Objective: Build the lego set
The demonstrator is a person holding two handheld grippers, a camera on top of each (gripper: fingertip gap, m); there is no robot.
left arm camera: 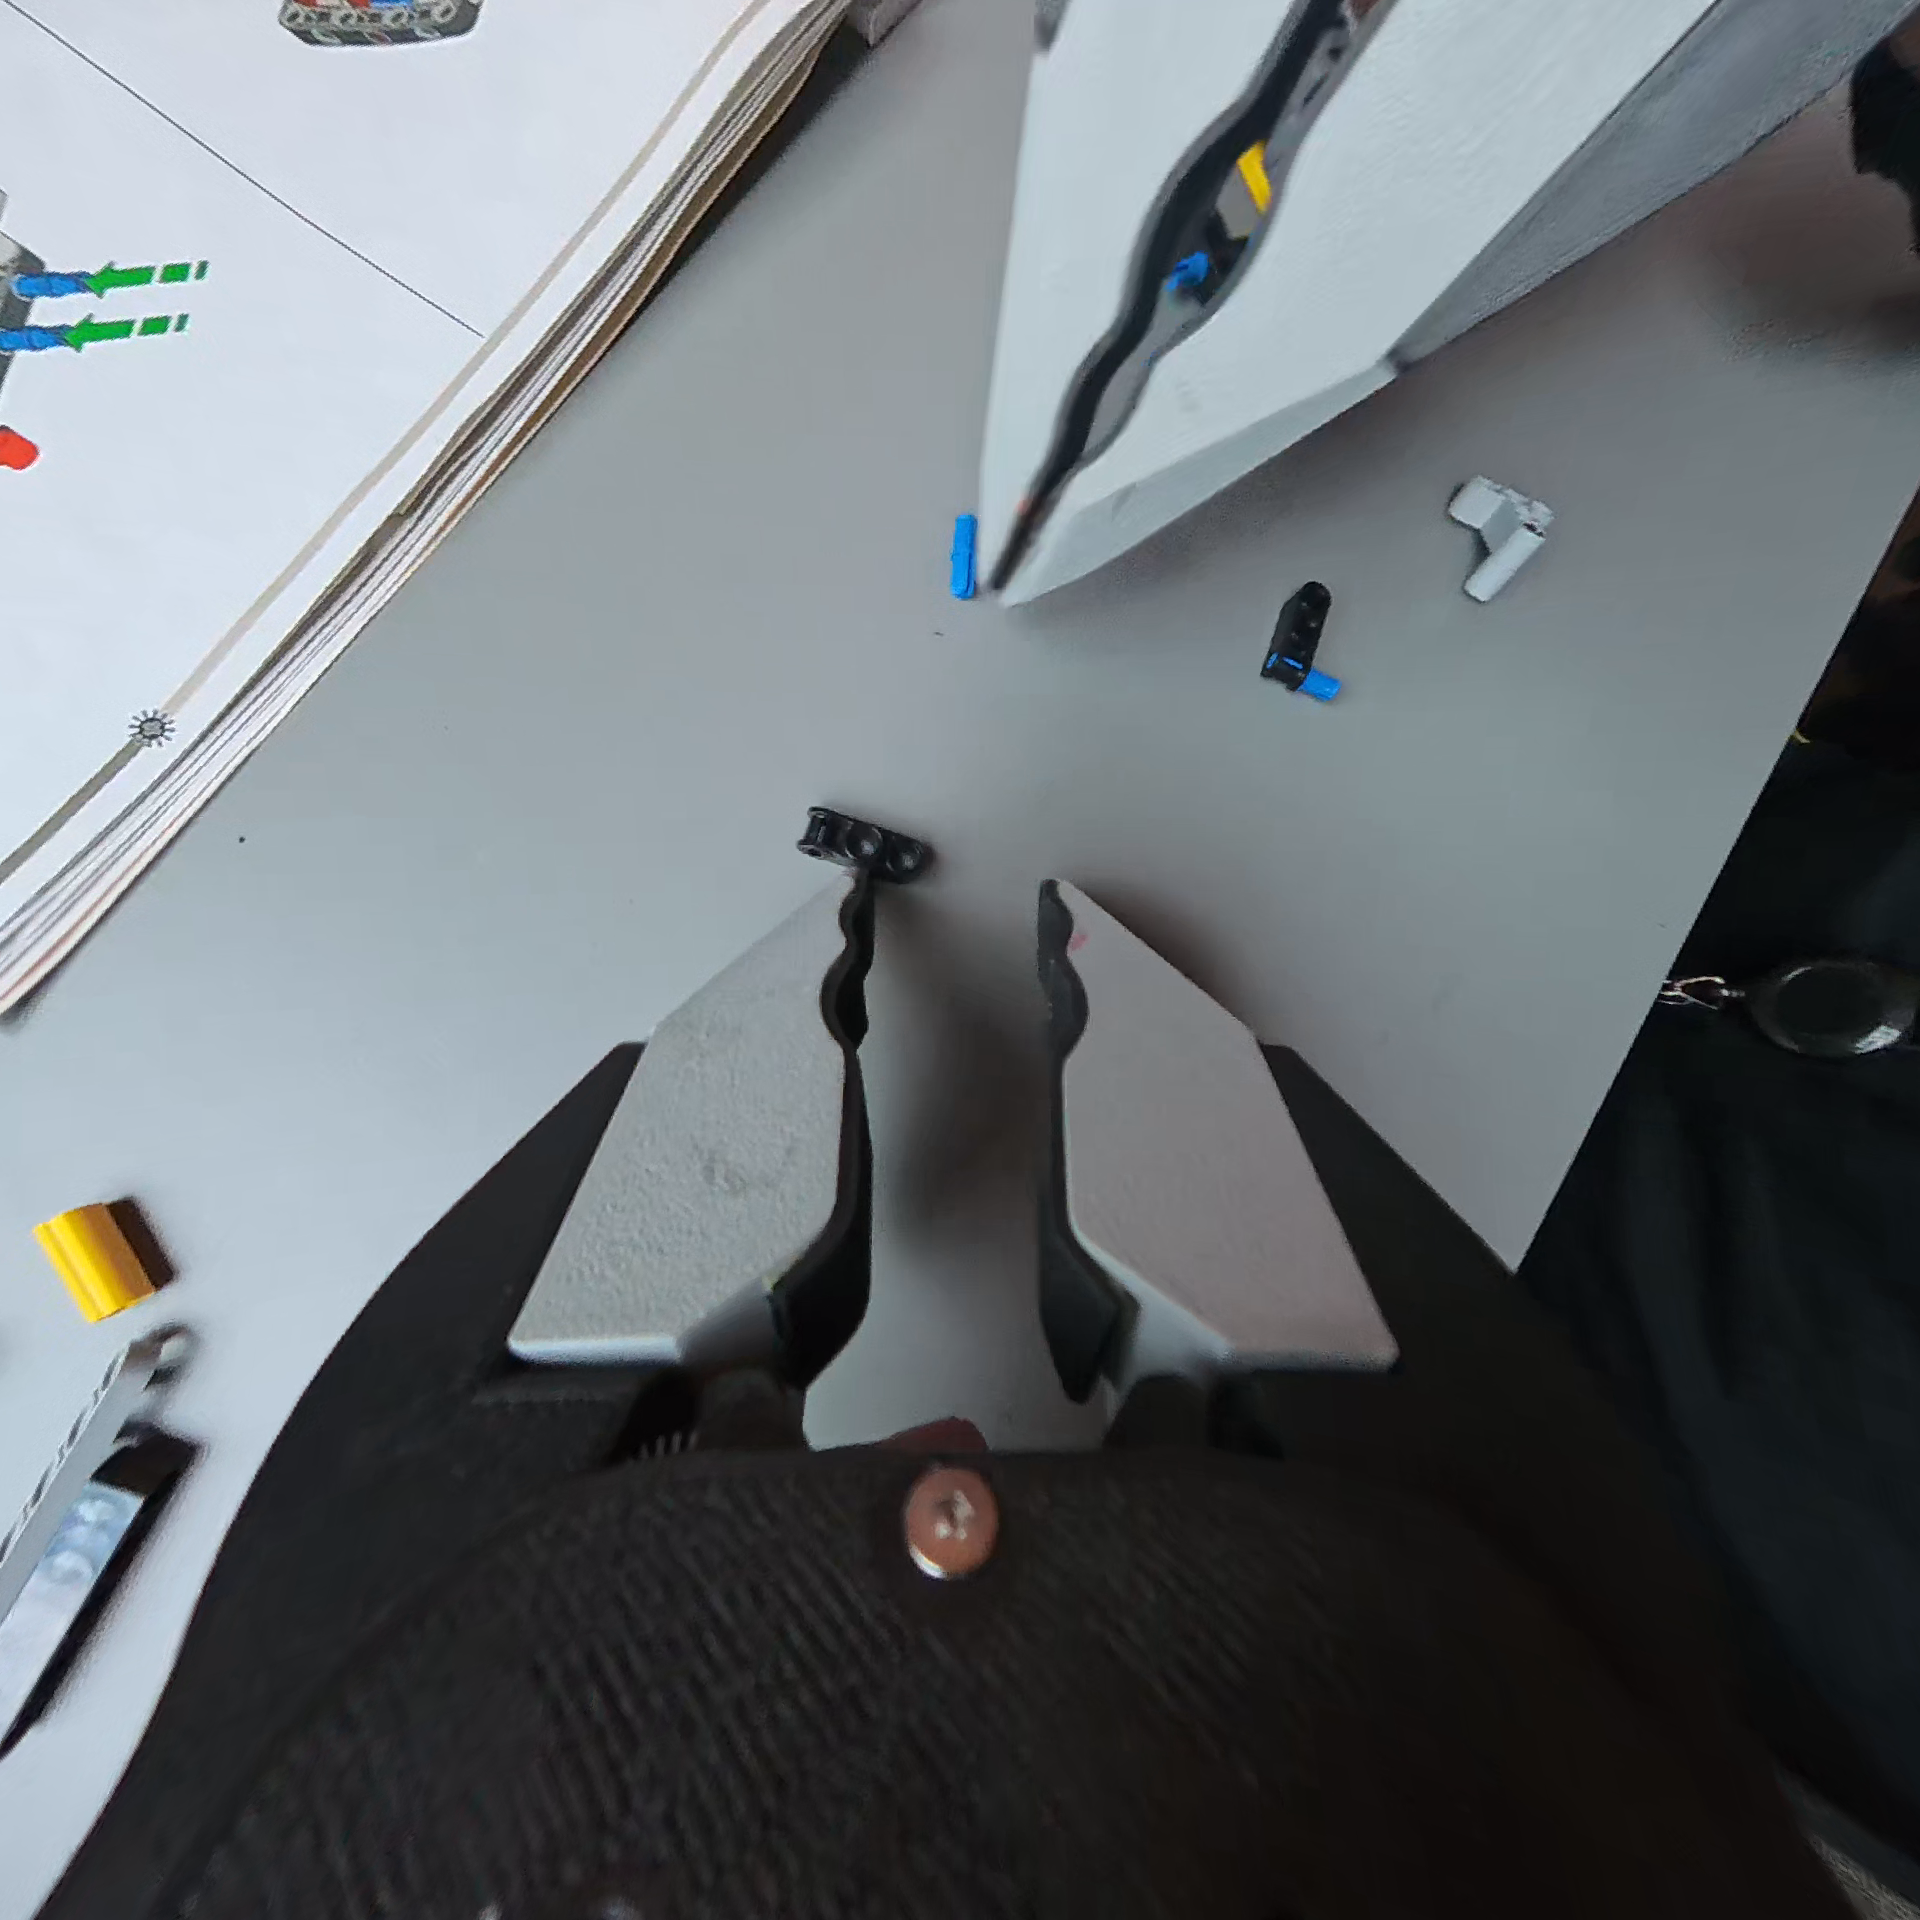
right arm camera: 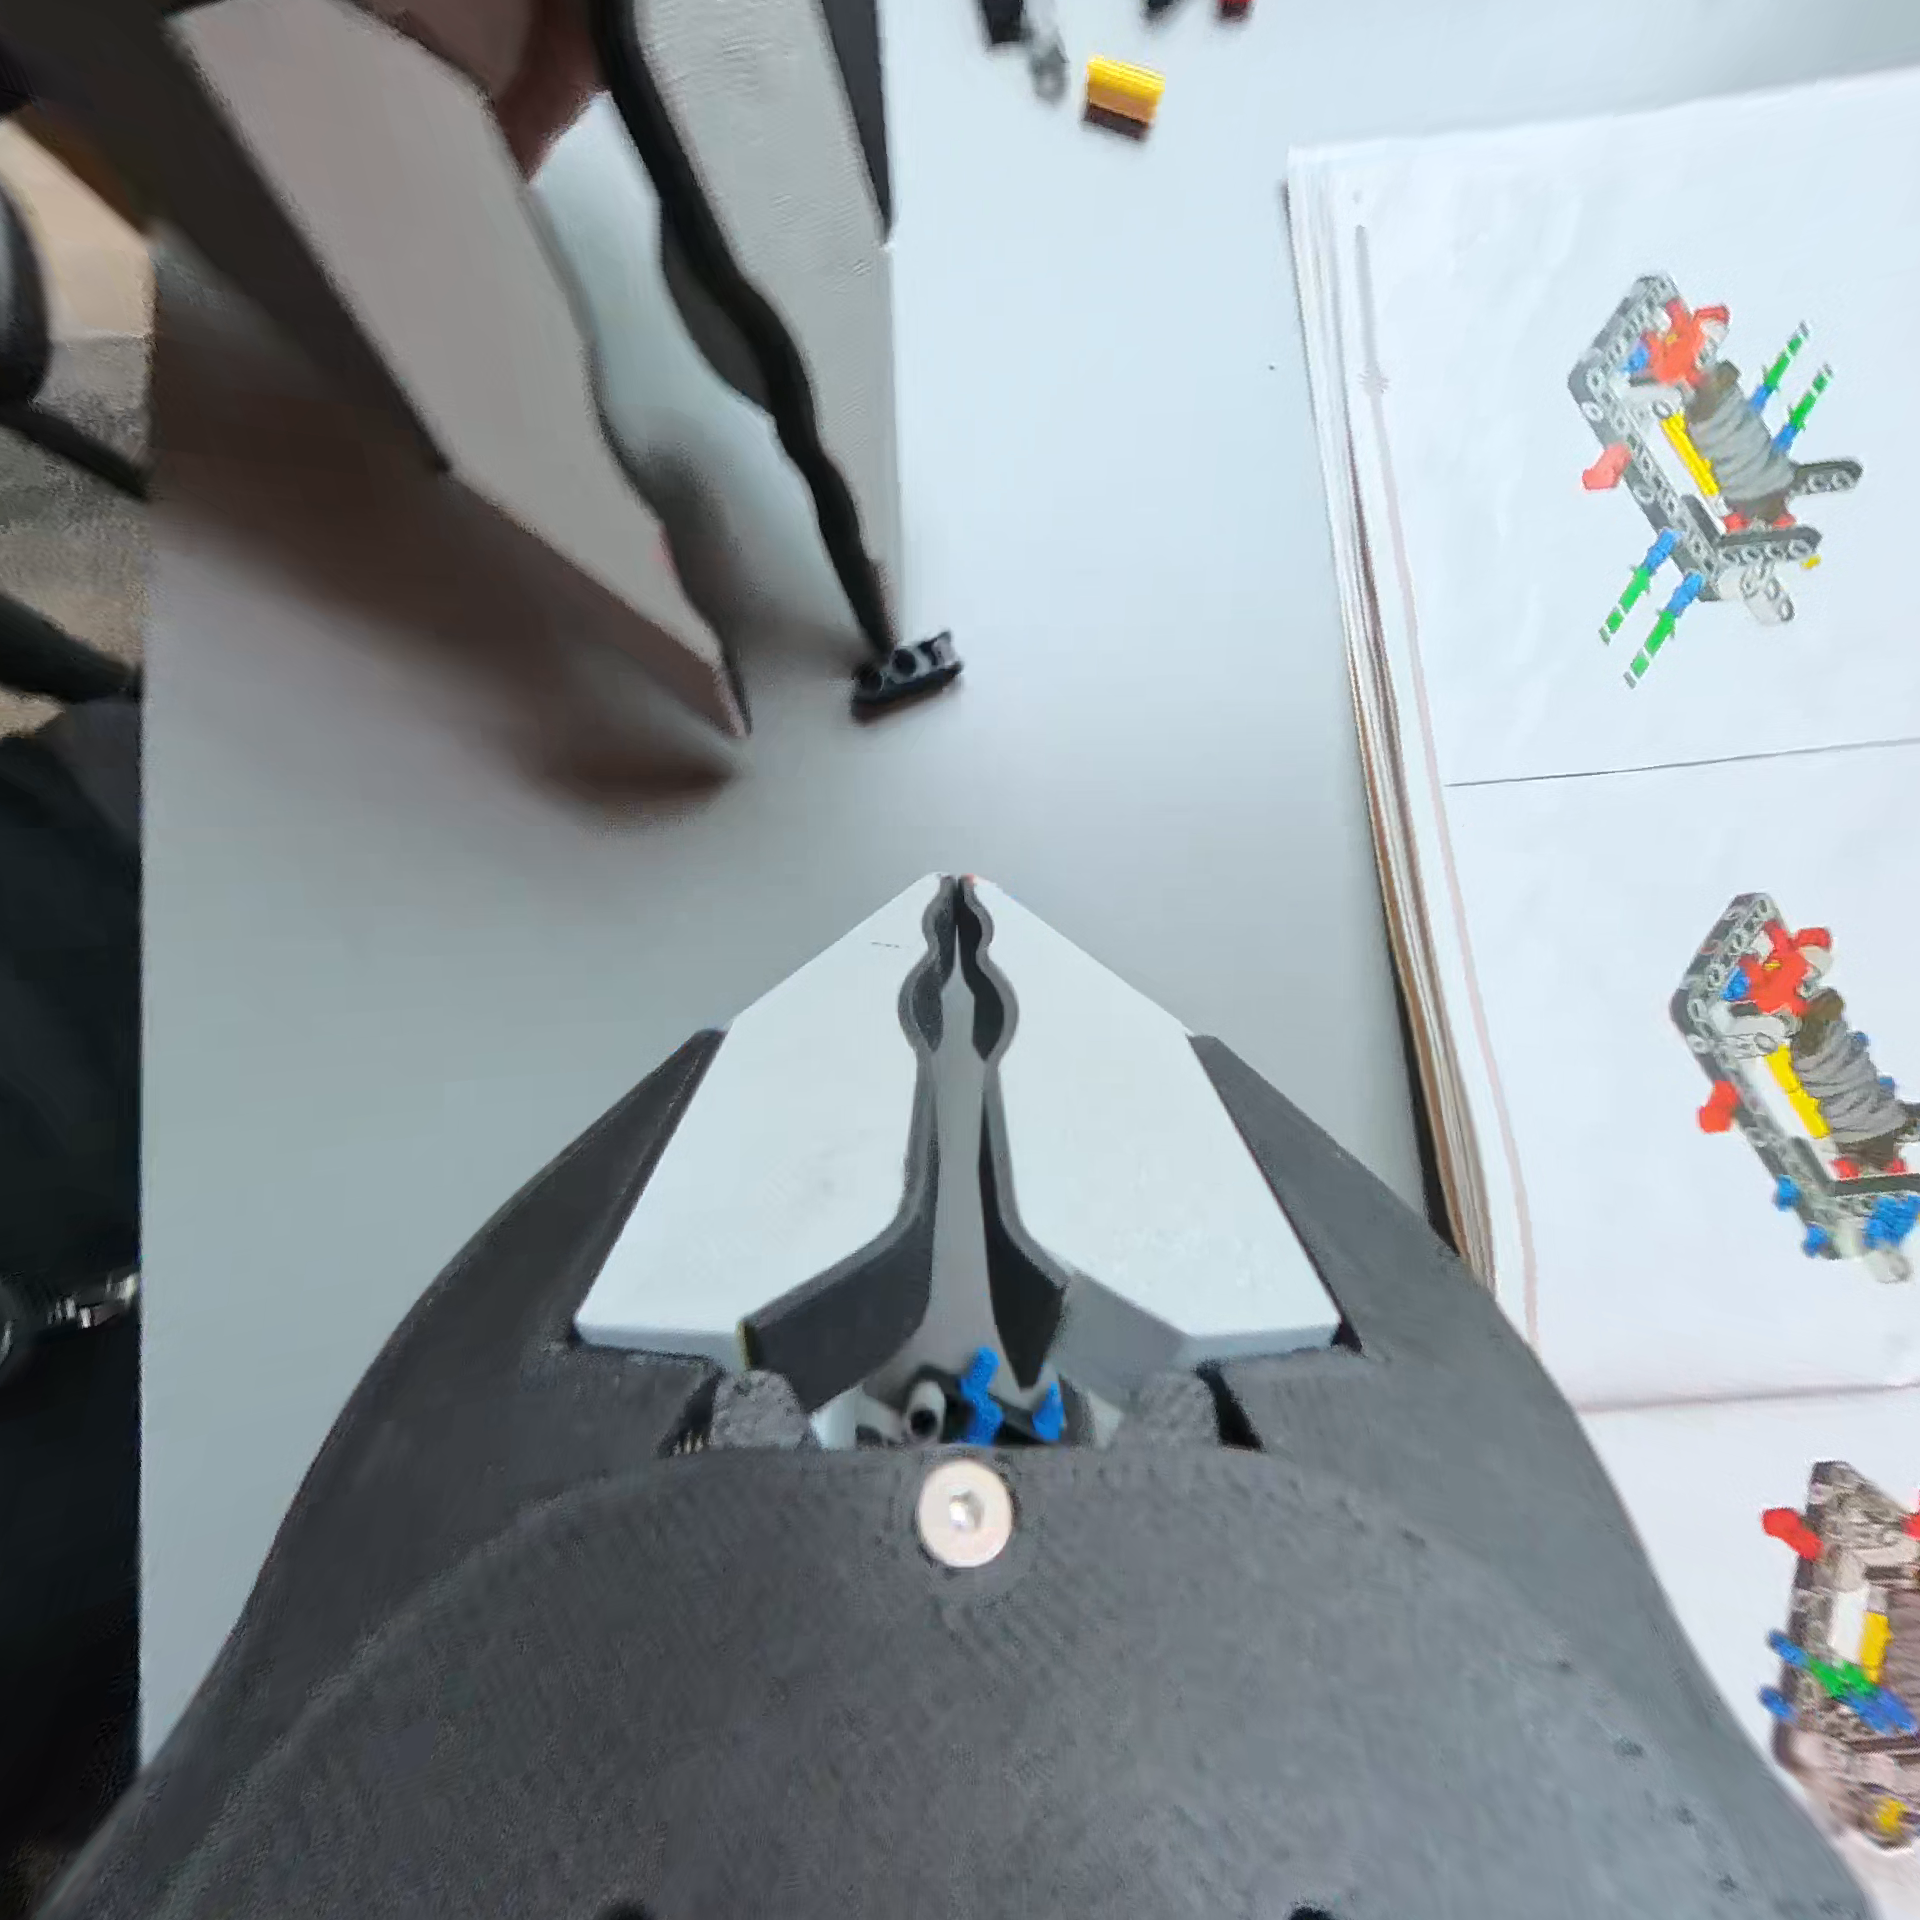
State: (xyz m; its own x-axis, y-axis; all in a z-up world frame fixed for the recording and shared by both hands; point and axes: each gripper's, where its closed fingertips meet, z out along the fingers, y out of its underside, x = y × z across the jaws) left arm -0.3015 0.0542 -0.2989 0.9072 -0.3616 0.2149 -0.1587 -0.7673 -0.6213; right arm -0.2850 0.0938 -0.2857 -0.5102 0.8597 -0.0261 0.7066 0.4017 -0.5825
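My left gripper [left arm camera: 954, 885] is open, low over the grey table [left arm camera: 644, 644]. A small black lego connector [left arm camera: 862, 844] lies on the table right at the tip of one finger [left arm camera: 854, 904], not between the pads. The right wrist view shows the same: the left gripper [right arm camera: 808, 677] has one fingertip at the connector [right arm camera: 904, 665]. My right gripper [right arm camera: 956, 881] is shut, its tips pressed together with nothing between them. It also shows in the left wrist view [left arm camera: 1003, 592]. Blue and grey lego bits [right arm camera: 977, 1403] show through the gap at the fingers' root.
The open instruction booklet [left arm camera: 312, 364] [right arm camera: 1662, 623] lies beside the work area. Loose parts lie on the table: a blue pin [left arm camera: 964, 556], a black connector with a blue pin [left arm camera: 1299, 644], a grey piece [left arm camera: 1501, 535], a yellow brick [left arm camera: 99, 1257] [right arm camera: 1122, 88] and a grey beam [left arm camera: 94, 1455]. The table edge [left arm camera: 1662, 987] is close. Spacing between my two grippers at the tips: around 5 cm. The yellow brick [left arm camera: 99, 1257] lies around 12 cm away from my left fingertips. Look for it in the right wrist view [right arm camera: 1124, 81] too.
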